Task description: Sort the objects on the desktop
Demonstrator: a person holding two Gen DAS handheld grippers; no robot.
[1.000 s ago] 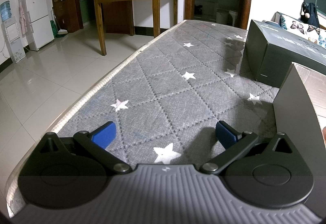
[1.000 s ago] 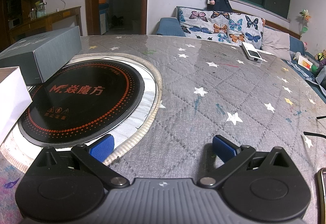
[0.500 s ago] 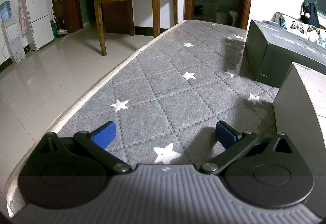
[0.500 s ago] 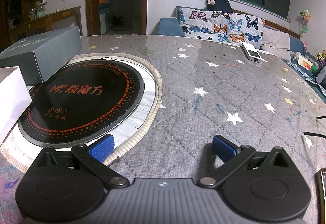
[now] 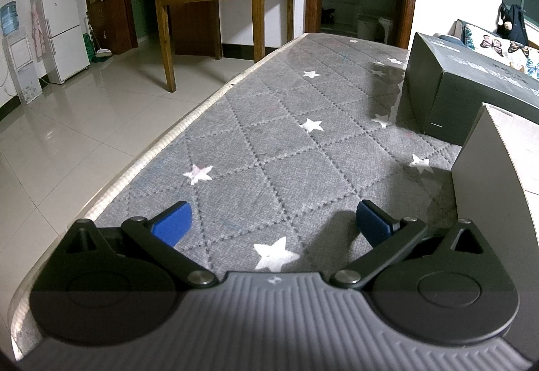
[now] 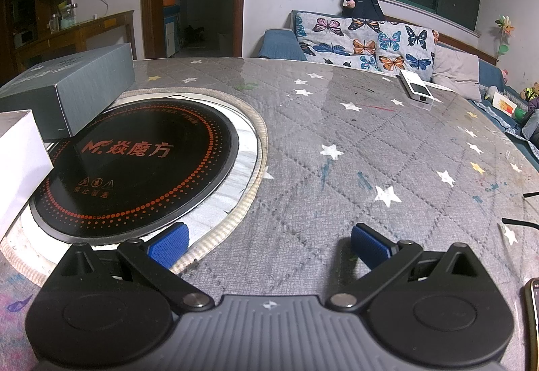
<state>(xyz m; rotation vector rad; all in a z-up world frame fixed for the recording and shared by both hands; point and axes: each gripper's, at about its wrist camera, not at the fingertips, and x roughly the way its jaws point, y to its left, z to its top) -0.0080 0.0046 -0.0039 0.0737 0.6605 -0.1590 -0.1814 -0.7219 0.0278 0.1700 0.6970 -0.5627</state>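
Both tongs gape wide over the grey starred cloth point(image 5: 269, 142), holding nothing: the left gripper point(image 5: 273, 222) beside a pale box point(image 5: 488, 189), the right gripper point(image 6: 269, 241) at the hob's point(image 6: 134, 165) rim. Past the hob lies the dark box point(image 6: 77, 88), one end resting on it. Far right sits a small white device point(image 6: 416, 88).

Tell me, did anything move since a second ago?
Nothing visibly changed. The left tongs and right tongs are open and empty, as before, resting over the star cloth. The dark box, the white box and the round cooktop lie where they were.
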